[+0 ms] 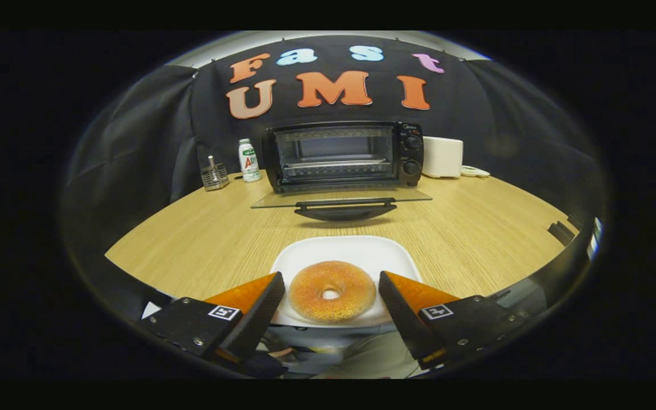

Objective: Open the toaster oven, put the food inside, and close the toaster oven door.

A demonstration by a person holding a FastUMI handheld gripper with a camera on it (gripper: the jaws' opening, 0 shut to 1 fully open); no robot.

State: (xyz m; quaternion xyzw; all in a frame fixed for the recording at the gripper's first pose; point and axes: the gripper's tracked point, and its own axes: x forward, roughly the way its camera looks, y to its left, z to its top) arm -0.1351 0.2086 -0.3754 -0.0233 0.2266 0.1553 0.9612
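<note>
1. Hand-held gripper: fingers spread wide, nothing gripped. Left fingertip and right fingertip sit either side of the donut, apart from it as far as the view tells.
2. Donut: golden-brown, sugared, hole in the middle, lying flat on the near part of a white plate. It lies between the fingers.
3. Plate: rounded-square, on the wooden tabletop, near its front edge.
4. Toaster oven: black, at the back of the tabletop against the cloth wall, beyond the plate and well apart from it. Two knobs stacked on its right panel.
5. Oven door: glass, already dropped fully open, lying roughly level out toward the plate; its dark handle is on the near edge. Wire rack visible inside; cavity looks empty.
6. Left of the oven: white bottle with green label, then a small clear holder further left.
7. Right of the oven: white boxy appliance, just beside it, with a small white item at its right.
</note>
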